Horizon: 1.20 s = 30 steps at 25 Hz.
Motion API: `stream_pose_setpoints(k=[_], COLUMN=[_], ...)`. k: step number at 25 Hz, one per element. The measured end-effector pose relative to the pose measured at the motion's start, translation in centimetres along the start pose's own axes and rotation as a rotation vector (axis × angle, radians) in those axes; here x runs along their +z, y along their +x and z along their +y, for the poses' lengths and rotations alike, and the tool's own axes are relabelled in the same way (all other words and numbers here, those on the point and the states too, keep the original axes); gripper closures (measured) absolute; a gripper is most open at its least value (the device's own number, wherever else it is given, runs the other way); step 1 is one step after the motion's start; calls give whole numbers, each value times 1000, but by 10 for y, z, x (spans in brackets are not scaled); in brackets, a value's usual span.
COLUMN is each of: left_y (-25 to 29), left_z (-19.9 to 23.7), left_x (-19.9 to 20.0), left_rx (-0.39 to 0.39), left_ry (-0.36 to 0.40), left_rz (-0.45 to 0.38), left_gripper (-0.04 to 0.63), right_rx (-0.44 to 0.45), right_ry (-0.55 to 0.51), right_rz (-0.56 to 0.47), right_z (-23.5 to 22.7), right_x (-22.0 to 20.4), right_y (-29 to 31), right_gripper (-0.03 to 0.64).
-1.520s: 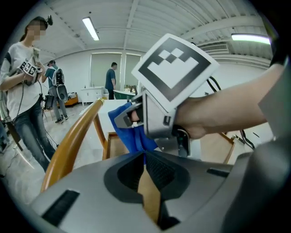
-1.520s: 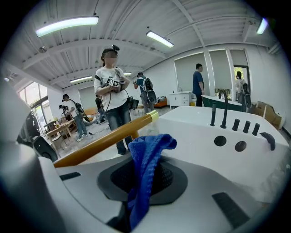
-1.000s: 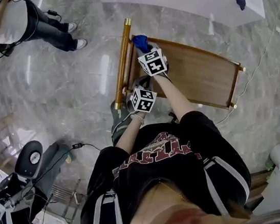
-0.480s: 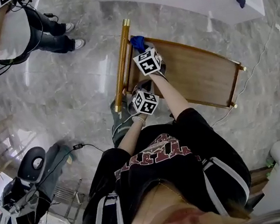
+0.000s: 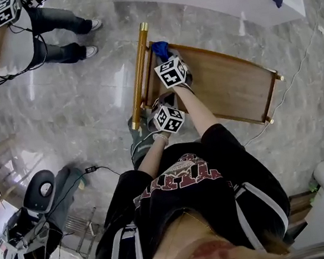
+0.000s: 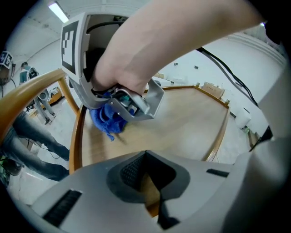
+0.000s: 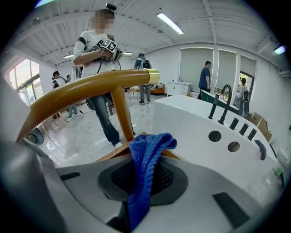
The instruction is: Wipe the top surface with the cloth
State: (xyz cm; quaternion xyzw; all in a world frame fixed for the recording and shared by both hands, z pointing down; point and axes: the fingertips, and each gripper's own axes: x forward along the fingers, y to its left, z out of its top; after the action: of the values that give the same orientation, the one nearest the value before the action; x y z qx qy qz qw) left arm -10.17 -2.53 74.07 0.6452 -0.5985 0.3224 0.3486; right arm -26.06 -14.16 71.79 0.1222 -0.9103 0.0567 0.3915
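Right gripper (image 5: pixel 164 58): shifted slightly toward handle (image 5: pixel 140 69) within 1 s; jaws clamped on cloth (image 5: pixel 160 49) at tabletop's (image 5: pixel 233 86) far handle-end corner. Left gripper (image 6: pixel 148 182): jaws closed on near rim (image 6: pixel 153 206).

The desk (image 5: pixel 228 86) lies bare from its middle to the end away from the handle (image 5: pixel 140 75), open to a claw, with a raised rim (image 6: pixel 220 136) round it. At the handle end, the right claw (image 7: pixel 143 182) and its cloth (image 7: pixel 148 154) fill the far corner. The left claw (image 6: pixel 146 179), clamped on the rim, blocks the near corner.
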Motion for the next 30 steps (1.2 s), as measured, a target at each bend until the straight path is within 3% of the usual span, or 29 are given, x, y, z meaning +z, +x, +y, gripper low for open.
stream_pose_setpoints(k=[16,30], left_y=[2,3], left_z=[-7,-9], left_x=[-2,-2], left_rx=[-18,-10], left_ry=[-30,-11], left_rz=[7,13], left_gripper=[548,549], right_rx=[-30,-74], right_ry=[31,65], right_rz=[-5,12], right_z=[-25,-62], right_x=[-23,-50], right_y=[-20,-45], right_gripper=[561,561])
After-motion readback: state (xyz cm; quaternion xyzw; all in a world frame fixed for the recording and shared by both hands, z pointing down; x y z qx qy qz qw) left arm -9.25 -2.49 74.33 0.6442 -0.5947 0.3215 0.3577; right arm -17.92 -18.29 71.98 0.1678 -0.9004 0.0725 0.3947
